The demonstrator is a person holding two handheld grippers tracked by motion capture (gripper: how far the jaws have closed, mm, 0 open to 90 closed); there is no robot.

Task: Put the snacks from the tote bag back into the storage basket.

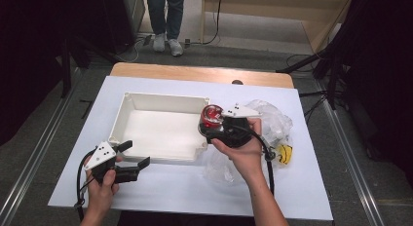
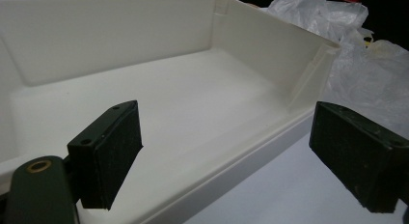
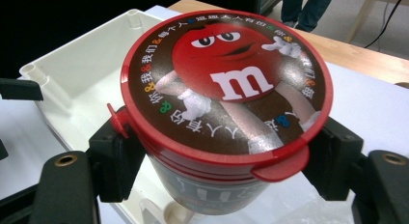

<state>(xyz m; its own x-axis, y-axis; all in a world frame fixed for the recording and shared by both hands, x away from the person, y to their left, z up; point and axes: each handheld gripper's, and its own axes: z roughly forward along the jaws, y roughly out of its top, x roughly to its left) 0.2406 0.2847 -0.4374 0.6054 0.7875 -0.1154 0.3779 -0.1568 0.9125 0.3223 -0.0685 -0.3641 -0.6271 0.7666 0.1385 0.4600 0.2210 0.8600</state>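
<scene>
Candy tub (image 3: 226,96) gripped (upright) beside white box (image 3: 82,84).

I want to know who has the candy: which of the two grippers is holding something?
The right gripper grips the red-lidded candy tub; the left gripper is open, straddling the white box's wall.

my right gripper (image 3: 219,159): clamped on the candy tub (image 3: 226,113), a pad on each side just under the red lid | tub: upright, lid on, cartoon face up | behind it: white box (image 3: 72,84), open top | far edge: wood table (image 3: 366,55)
</scene>
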